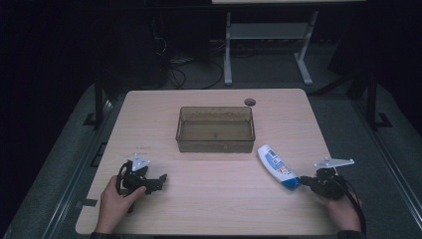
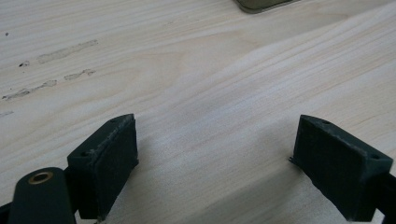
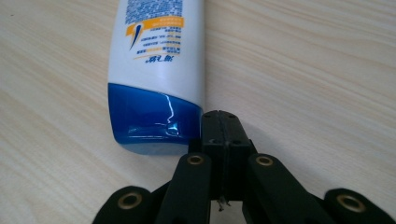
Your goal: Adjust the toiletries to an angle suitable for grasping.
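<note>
Two hand-held grippers rest on a wooden table beside a shampoo bottle.

The right gripper (image 3: 223,122), jaws pressed together and holding nothing, touches the blue cap of a white bottle (image 3: 156,56) with orange and blue label print, lying flat near the table's right edge. The left gripper (image 2: 212,154), jaws spread apart, sits over bare table (image 1: 214,189). A clear brown tub (image 1: 215,144) stands behind.

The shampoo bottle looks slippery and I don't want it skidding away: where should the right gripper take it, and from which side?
Probably across the white body just past the blue cap, coming from above: the bottle lies flat, narrow sides exposed.
</note>
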`<act>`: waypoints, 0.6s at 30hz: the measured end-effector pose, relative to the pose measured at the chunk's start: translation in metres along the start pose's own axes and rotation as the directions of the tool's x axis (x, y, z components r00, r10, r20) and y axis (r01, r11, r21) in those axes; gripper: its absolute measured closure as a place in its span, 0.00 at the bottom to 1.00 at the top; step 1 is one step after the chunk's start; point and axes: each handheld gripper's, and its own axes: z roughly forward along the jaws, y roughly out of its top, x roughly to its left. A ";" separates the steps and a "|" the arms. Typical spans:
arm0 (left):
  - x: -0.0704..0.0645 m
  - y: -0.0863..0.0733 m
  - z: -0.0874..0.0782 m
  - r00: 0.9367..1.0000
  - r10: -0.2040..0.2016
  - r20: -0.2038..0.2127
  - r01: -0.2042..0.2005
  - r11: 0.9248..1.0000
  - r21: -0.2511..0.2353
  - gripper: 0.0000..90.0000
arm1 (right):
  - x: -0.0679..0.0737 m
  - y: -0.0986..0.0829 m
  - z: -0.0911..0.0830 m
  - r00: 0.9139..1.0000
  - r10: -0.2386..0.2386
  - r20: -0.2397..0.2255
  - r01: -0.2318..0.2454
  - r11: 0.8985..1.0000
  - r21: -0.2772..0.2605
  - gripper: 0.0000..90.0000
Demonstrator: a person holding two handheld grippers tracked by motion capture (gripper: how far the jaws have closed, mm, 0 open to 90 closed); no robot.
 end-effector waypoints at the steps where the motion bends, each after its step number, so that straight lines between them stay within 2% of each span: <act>1: 0.000 0.000 0.000 1.000 0.002 0.000 -0.002 1.000 0.000 0.14 | 0.003 0.000 0.000 1.000 -0.013 -0.006 0.013 1.000 0.001 1.00; 18: 0.000 0.000 0.000 1.000 0.002 0.000 -0.002 1.000 0.000 0.14 | 0.023 -0.002 0.000 0.997 -0.056 -0.056 0.057 0.998 0.015 1.00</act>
